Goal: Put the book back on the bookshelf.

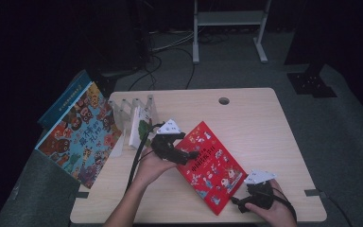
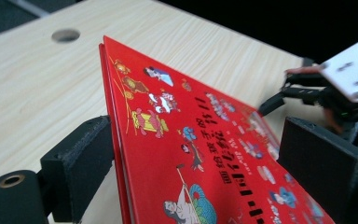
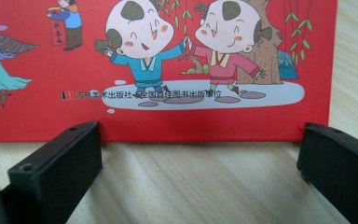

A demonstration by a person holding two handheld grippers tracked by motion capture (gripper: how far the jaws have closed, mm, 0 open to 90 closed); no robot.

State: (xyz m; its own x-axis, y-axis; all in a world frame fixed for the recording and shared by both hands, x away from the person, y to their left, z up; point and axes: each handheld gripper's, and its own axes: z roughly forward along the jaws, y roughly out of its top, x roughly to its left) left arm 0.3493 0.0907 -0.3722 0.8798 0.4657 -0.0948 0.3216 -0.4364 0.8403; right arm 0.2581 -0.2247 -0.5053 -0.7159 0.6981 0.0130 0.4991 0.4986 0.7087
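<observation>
Table [image 1: 260,118] light wood, cable hole at the far edge. Big illustrated book [image 1: 78,135] leans off the table's left side, next to the clear divider rack [image 1: 132,113]. Red picture book [image 1: 210,165] sits mid-table, its left edge tilted up. Your left gripper [image 1: 191,155] has that edge between its jaws, wide apart; can't tell if the pads press. Your right gripper [image 1: 238,202] rests at the book's near edge, jaws spread, nothing pinched.
</observation>
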